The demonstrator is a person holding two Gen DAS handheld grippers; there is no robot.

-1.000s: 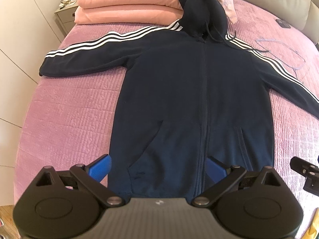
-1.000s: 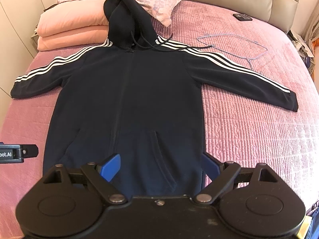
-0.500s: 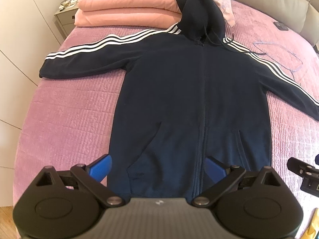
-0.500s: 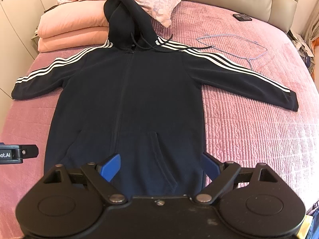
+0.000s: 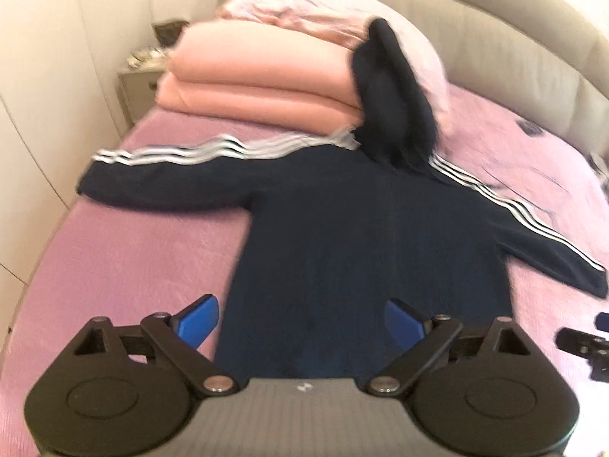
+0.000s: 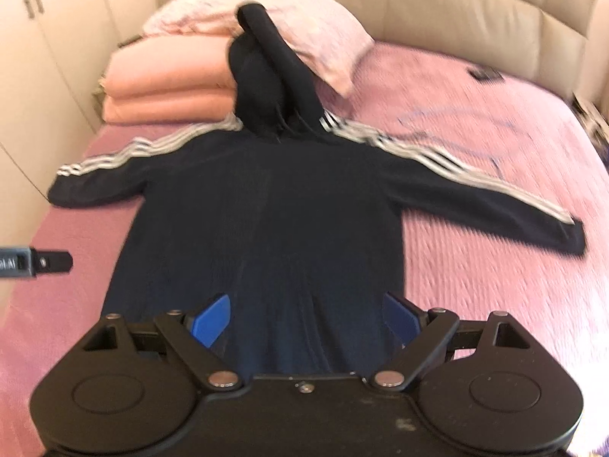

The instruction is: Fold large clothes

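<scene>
A navy zip hoodie (image 5: 365, 243) with white sleeve stripes lies flat, front up, on the pink bed, sleeves spread to both sides; it also shows in the right wrist view (image 6: 274, 221). Its hood (image 5: 388, 87) rests up against the pillows. My left gripper (image 5: 302, 321) is open and empty above the hoodie's lower left hem. My right gripper (image 6: 304, 321) is open and empty above the lower right hem. Both views are motion-blurred.
Stacked peach bedding (image 5: 259, 87) and a pink pillow (image 6: 304, 26) lie at the head of the bed. A wire hanger (image 6: 456, 129) lies right of the hood. A padded beige headboard (image 6: 456, 11) curves behind. A white wardrobe (image 5: 45, 76) stands left.
Both grippers have dropped lower and tilted up toward the headboard, coming closer to the hoodie's hem. The hoodie itself has not moved.
</scene>
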